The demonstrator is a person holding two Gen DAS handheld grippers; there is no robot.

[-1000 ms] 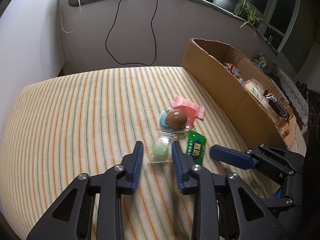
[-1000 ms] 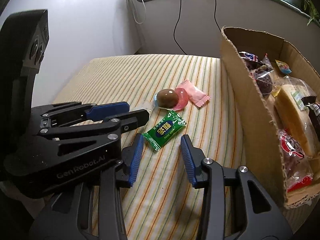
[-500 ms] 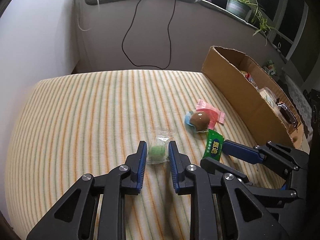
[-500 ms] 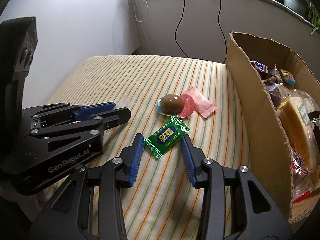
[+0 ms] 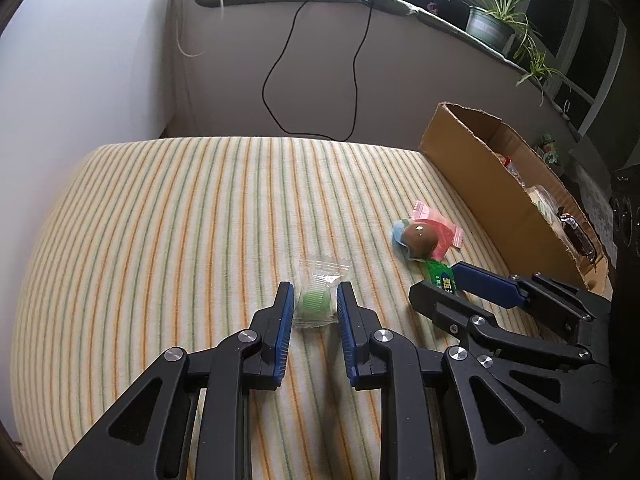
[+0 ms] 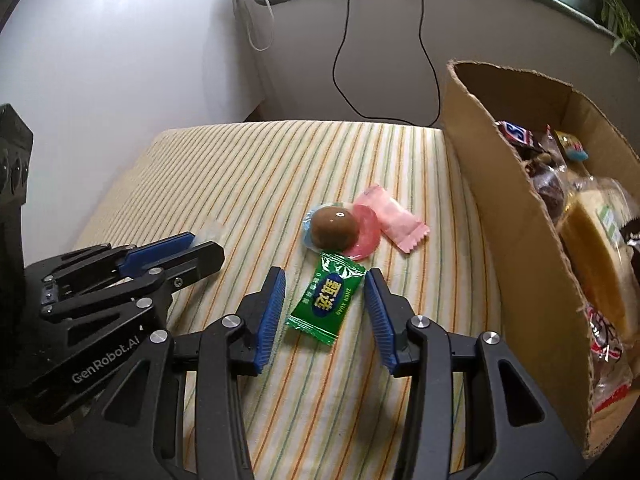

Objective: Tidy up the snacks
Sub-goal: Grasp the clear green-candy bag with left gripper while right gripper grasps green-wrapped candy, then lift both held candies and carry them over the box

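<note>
My left gripper [image 5: 315, 296] is shut on a green candy in a clear wrapper [image 5: 324, 274], low over the striped cloth. In the right wrist view a green snack packet [image 6: 326, 300] lies flat between the pads of my right gripper [image 6: 324, 276]. Its jaws are opening and do not touch the packet. Just beyond the packet sits a brown round snack [image 6: 334, 226] on a red jelly cup [image 6: 366, 236], beside a pink wrapped sweet [image 6: 396, 220]. The left gripper's fingers [image 6: 168, 246] show at the left of that view.
An open cardboard box [image 6: 500, 200] stands at the right, holding several wrapped snacks and a cake. The striped cloth [image 5: 160, 220] covers the whole surface up to a wall. A black cable [image 5: 280, 60] hangs on that wall, and potted plants [image 5: 492, 28] stand on the ledge.
The left jaws have closed on the green candy and carried it left, away from the pile. The right gripper has edged forward, so the green packet now lies between its pads.
</note>
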